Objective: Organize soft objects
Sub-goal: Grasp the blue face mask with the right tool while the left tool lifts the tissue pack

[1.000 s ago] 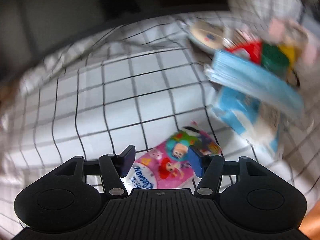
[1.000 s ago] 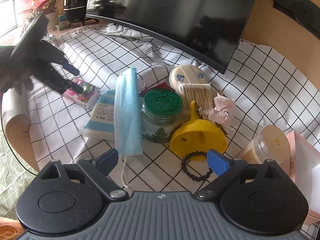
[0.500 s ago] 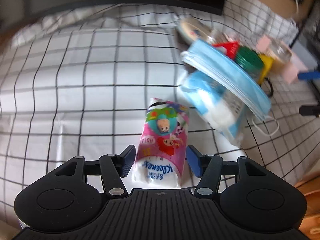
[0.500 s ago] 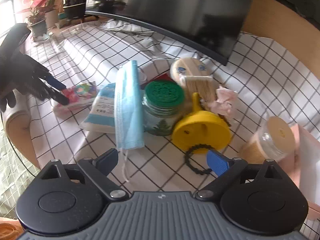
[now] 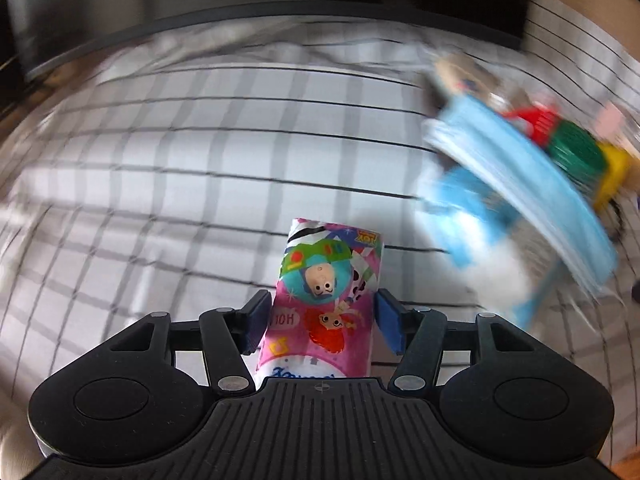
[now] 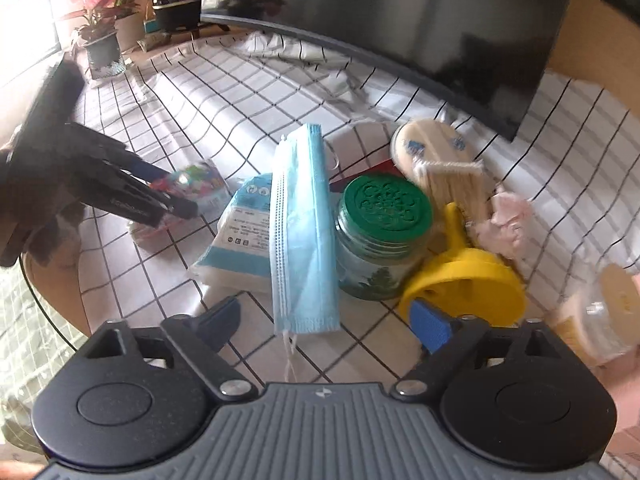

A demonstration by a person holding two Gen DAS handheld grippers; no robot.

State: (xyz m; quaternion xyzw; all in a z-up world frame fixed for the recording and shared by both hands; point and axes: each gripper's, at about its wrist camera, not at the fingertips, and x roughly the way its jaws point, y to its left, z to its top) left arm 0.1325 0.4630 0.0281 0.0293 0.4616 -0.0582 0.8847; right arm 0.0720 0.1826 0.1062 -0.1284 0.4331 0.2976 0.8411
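A pink cartoon-printed tissue pack (image 5: 326, 300) sits between the blue pads of my left gripper (image 5: 322, 320), which is shut on it above the checked cloth. In the right wrist view the same pack (image 6: 192, 188) shows at the left in the left gripper's fingers (image 6: 160, 200). My right gripper (image 6: 326, 320) is open and empty, just in front of a blue face mask (image 6: 302, 236) that leans on a green-lidded jar (image 6: 380, 236). A blue-and-white tissue packet (image 6: 240, 244) lies left of the mask.
A yellow funnel (image 6: 472, 276), cotton swabs (image 6: 456, 188), a crumpled pink tissue (image 6: 504, 224), a round tin (image 6: 432, 148) and a clear jar (image 6: 600, 312) crowd the right. A dark monitor (image 6: 420, 12) stands behind. Potted plants (image 6: 100, 28) stand far left.
My left gripper has closed on the tissue pack and lifted it; the pack now reaches deeper between the pads. My right gripper has moved closer to the mask.
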